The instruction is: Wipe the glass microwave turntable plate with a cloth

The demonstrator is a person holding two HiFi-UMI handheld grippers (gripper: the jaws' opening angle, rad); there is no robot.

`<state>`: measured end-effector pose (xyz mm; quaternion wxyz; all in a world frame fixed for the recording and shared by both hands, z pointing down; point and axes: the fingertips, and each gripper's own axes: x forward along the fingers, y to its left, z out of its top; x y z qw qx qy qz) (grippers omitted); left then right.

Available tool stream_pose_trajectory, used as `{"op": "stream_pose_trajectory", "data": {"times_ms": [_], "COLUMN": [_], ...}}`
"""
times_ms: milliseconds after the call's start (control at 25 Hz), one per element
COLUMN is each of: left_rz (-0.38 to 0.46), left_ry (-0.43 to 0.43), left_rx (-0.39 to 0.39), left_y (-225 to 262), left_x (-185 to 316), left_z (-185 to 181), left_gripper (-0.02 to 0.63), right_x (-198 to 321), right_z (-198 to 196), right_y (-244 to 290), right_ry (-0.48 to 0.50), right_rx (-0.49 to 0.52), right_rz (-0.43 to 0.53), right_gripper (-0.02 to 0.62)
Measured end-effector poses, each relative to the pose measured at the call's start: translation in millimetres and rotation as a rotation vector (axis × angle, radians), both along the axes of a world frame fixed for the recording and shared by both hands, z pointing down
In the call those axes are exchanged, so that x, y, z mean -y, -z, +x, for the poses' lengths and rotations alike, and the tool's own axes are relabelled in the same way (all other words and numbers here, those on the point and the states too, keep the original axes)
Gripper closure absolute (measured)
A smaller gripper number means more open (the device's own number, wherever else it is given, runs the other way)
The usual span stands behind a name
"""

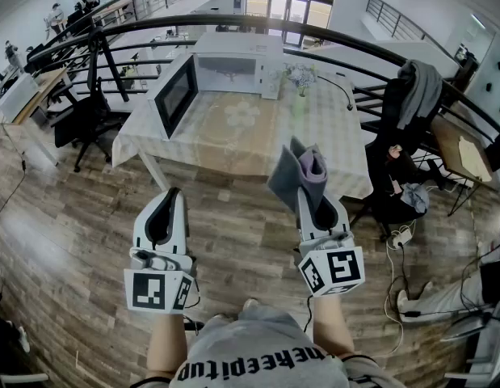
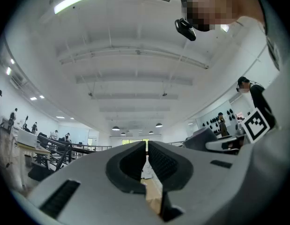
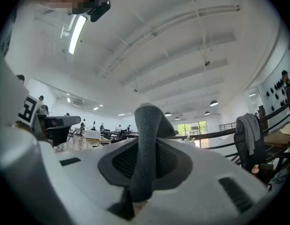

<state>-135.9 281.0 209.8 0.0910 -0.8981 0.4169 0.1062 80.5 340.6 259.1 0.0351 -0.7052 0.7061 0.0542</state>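
Both hung well short of the microwave (image 1: pixel 233 63): right gripper (image 1: pixel 313 202) pinching the cloth (image 1: pixel 302 172), left gripper (image 1: pixel 170 196) nearly shut, empty. Wiping, we judged, awaited reaching the unseen plate.

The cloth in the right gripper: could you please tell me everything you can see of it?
The cloth is grey with a purplish inner fold, soft and finely napped, perhaps microfibre. It is folded and clamped between the jaws of the right gripper, its free end standing up above them. It is held in the air, seemingly over the wooden floor, short of the table; nothing but the jaws touches it.
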Motion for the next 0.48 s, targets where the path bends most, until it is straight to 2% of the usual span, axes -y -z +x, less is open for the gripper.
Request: {"op": "stream_pose_trajectory", "data": {"times_ms": [480], "left_rz": [0.01], "left_ry": [0.028], "left_rx": [-0.004], "left_y": [-2], "left_x": [2], "left_z": [20], "left_gripper": [0.591], "right_x": [10], "right_z": [19], "right_y": [-6], "right_ry": [0.025], "right_rx": [-0.007], "right_rz": [0.003], "right_gripper": [0.538]}}
